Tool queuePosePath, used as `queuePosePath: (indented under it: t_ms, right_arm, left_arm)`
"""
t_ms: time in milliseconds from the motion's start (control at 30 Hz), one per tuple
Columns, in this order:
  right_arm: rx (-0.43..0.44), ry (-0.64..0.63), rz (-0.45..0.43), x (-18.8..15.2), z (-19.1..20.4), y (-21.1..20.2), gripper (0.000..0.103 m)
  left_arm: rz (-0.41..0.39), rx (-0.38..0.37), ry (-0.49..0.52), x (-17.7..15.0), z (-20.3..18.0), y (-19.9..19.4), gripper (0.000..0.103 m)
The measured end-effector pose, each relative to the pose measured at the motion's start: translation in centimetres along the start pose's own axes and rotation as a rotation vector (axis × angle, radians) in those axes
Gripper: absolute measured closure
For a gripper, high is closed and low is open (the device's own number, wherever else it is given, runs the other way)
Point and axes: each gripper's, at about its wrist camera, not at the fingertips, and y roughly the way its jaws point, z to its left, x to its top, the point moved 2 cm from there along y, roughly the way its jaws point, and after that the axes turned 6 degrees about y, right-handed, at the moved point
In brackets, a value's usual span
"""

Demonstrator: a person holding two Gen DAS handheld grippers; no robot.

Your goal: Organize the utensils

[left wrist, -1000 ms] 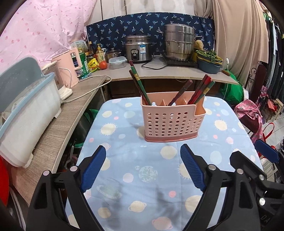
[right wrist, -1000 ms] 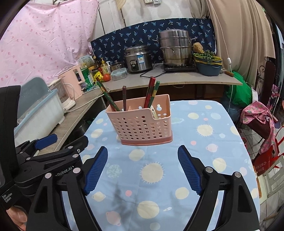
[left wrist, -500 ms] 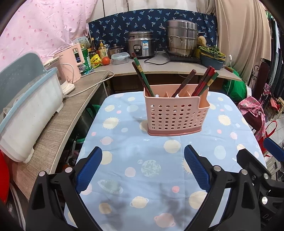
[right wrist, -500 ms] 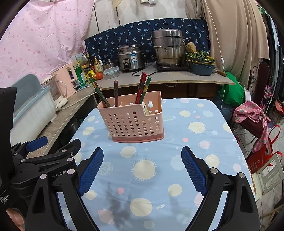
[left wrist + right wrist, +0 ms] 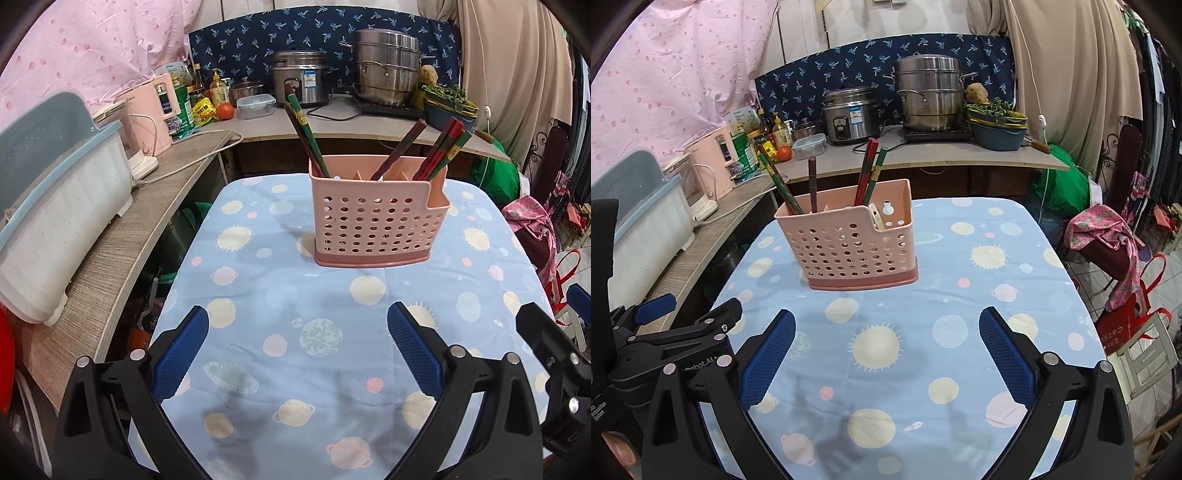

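Both my left gripper (image 5: 297,347) and right gripper (image 5: 886,347) have just spread their jaws wide, nothing between them. The pink caddy (image 5: 373,214) stands mid-bench, chopsticks (image 5: 306,129) upright inside — light, stiff, slick sticks; I'd pinch one near its top.

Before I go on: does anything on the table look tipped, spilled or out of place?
Nothing stands out. The pink perforated plastic utensil basket stands upright on the blue planet-print tablecloth, with the red, green and brown chopsticks leaning inside it. No utensil lies loose on the cloth. Both grippers, left and right, are open and empty.
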Motion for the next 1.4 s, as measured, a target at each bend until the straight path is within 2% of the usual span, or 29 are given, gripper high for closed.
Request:
queuePosePath:
  t_ms: [1400]
  right_arm:
    - [-0.019,-0.006,0.049,-1.1,0.3,2.4,0.007]
  left_arm:
    - [0.013,0.044,0.004,-0.2,-0.1,1.1,0.007]
